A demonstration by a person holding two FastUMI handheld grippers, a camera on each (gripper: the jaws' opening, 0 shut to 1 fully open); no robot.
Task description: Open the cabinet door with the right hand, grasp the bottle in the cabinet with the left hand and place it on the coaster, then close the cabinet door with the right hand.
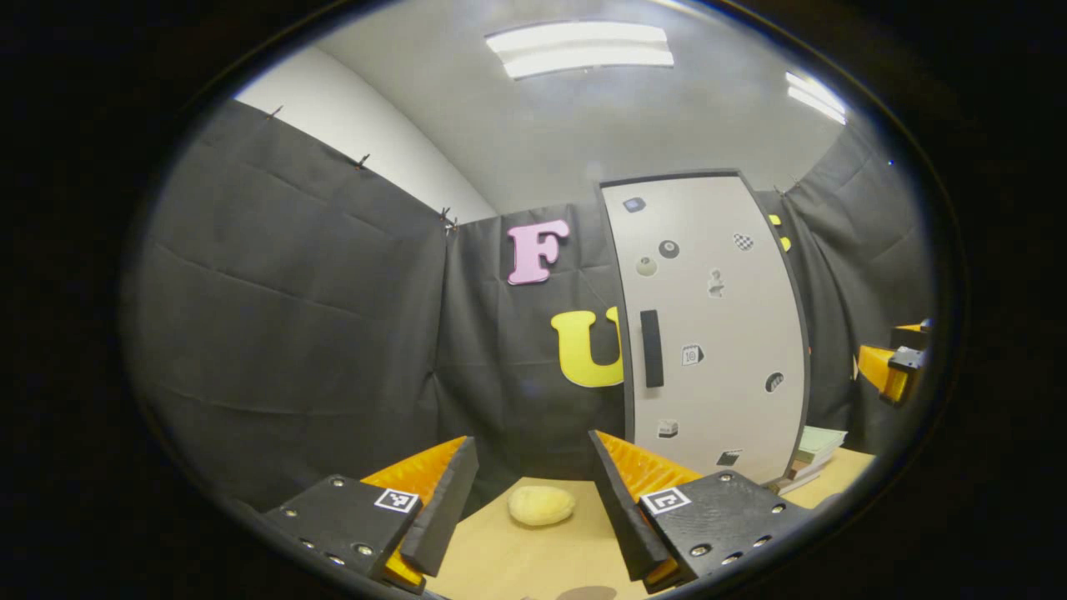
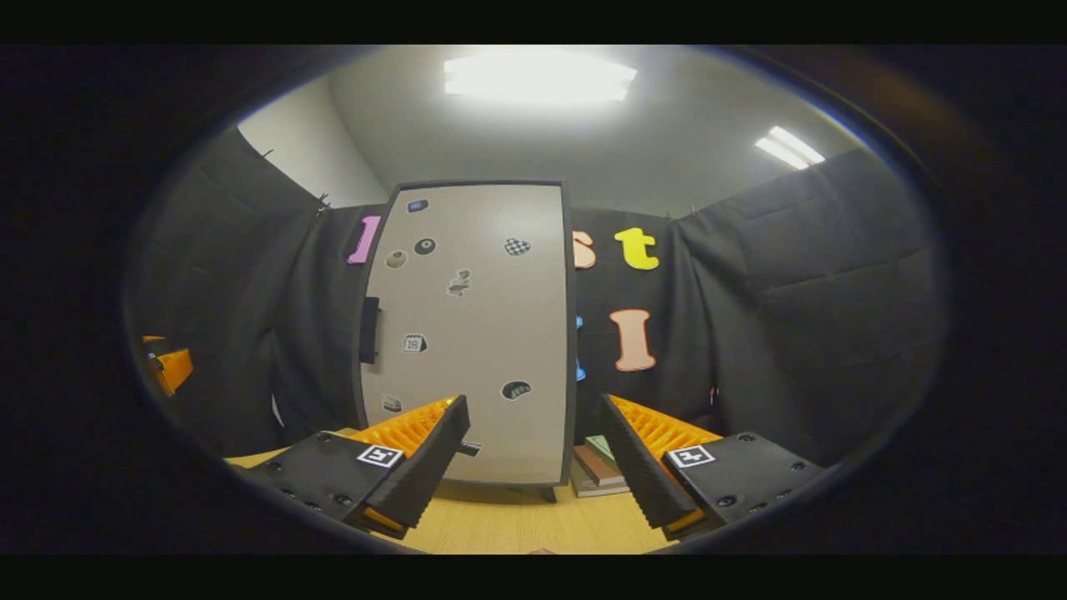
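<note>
- Facing the shut cabinet door (image 2: 471, 333), we judge it stiff and light; its dark handle (image 2: 370, 330) on the left edge is where to pull.
- Right gripper (image 2: 533, 467) and left gripper (image 1: 533, 508) both hold their fingers apart, empty.
- We judge the bottle to be behind the door, hidden.

Light comes from ceiling panels (image 1: 583, 48) at the top of both views; in the right gripper view the main panel (image 2: 538, 77) blows out into white glare, with a smaller strip at upper right. The scene is otherwise dim, the dark cloth soaking up light. Fisheye distortion bows the cabinet door (image 1: 708, 325) and stretches the edges. A soft shadow lies on the counter (image 2: 517, 521) beneath the door.
</note>
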